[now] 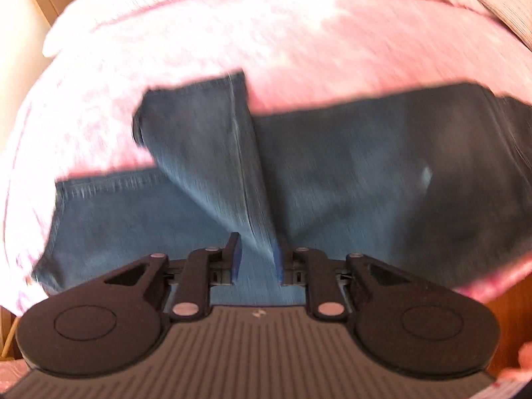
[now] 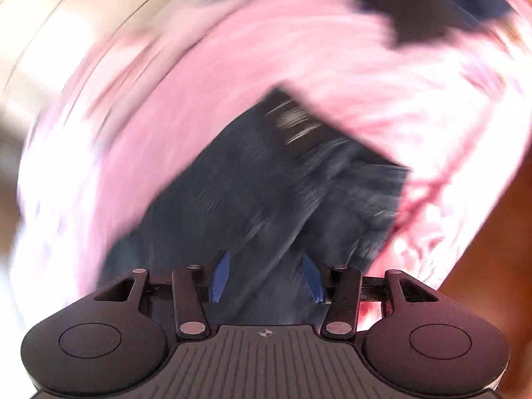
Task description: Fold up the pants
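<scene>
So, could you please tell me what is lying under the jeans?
The jeans lie on a pink bedspread, which shows all around them. Whatever is beneath the bedspread is covered, and one lifted leg hides part of the denim below.

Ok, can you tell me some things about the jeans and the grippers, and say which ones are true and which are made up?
1. The jeans are blue denim. True.
2. They lie on a green blanket. False: the blanket under them is pink.
3. The left gripper has a strip of denim running up between its fingers. True.
4. The right gripper points at bare blanket only. False: dark denim fills the space between its blue fingers.
5. The pictures are sharp and still. False: both are blurred, the right wrist view most.
</scene>
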The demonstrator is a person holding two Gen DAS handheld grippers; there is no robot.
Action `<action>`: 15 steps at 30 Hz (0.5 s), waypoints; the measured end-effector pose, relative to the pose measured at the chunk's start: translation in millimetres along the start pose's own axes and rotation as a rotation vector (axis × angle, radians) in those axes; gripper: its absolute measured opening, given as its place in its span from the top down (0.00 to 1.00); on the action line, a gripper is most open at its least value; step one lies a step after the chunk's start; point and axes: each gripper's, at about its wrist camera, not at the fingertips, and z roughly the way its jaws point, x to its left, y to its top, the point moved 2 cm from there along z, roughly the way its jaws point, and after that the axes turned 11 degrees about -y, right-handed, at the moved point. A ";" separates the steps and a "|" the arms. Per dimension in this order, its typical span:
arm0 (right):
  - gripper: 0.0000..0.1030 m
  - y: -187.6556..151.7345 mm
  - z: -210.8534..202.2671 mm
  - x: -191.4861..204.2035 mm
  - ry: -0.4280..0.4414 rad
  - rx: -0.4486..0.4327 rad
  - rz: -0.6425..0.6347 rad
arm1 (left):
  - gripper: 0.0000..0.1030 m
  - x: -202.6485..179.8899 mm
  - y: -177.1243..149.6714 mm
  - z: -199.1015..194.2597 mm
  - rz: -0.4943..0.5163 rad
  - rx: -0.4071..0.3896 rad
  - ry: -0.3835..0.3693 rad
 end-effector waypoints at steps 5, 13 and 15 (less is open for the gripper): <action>0.55 25.5 32.3 -23.6 -0.045 -0.026 0.196 | 0.56 -2.0 44.9 32.3 0.035 -0.067 0.039; 0.55 25.1 39.0 -32.9 -0.065 -0.023 0.241 | 0.53 10.3 109.1 127.6 0.120 -0.006 0.209; 0.55 25.7 41.2 -35.5 -0.065 -0.026 0.240 | 0.56 22.4 117.1 148.0 0.098 0.023 0.205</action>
